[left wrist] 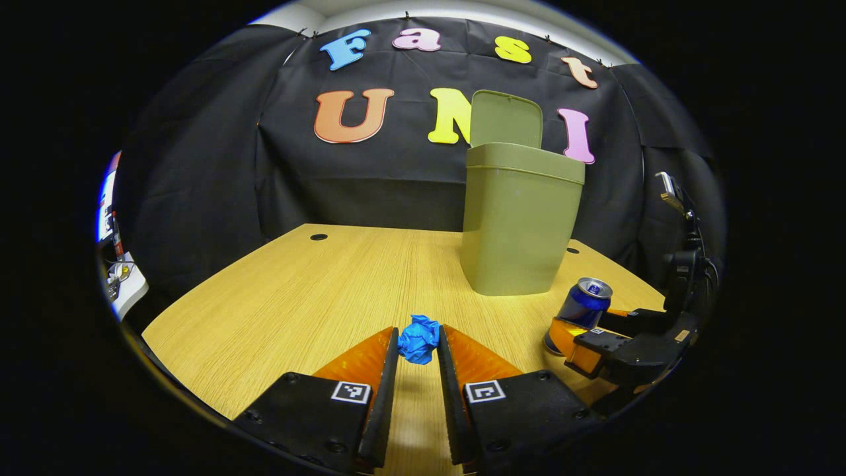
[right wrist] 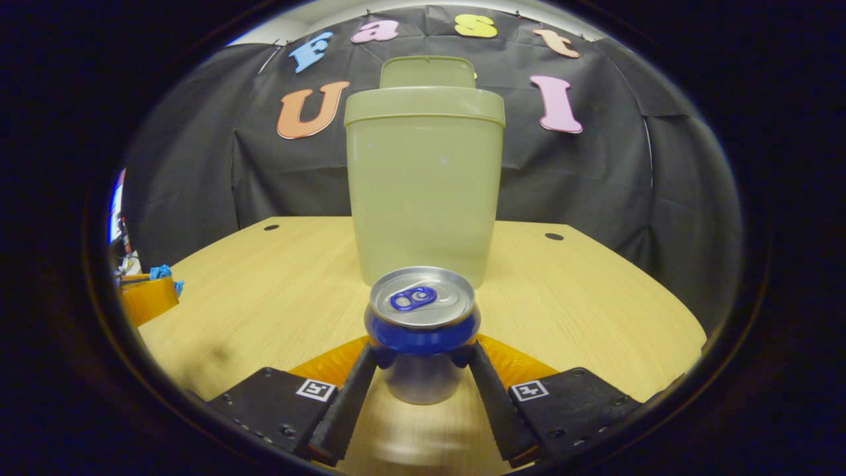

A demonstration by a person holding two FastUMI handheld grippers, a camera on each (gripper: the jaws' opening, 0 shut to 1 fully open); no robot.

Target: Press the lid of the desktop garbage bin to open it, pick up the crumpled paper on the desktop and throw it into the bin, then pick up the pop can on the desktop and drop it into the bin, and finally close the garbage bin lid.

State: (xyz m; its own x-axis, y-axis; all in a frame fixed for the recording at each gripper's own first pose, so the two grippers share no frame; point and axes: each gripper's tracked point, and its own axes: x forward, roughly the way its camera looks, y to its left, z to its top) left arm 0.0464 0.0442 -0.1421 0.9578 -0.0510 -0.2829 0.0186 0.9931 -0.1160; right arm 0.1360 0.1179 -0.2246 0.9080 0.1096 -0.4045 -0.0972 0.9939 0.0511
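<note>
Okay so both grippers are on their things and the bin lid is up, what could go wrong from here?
1. The left gripper pinches the crumpled paper at its fingertips only; it may slip out on the way to the bin.
2. The right gripper clasps the pop can close in front of the bin; a fast lift could knock the bin's wall.
3. The raised lid stands behind the opening; bumping it might drop it shut early.

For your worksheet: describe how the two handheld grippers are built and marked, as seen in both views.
Each gripper, left gripper and right gripper, has two black block-shaped finger mounts with visible screws. Every mount carries a small square black-and-white marker. Translucent orange wedge-shaped panels back the long straight fingers. In the left gripper view, the right gripper's black body carries an upright post topped by a small device.
</note>
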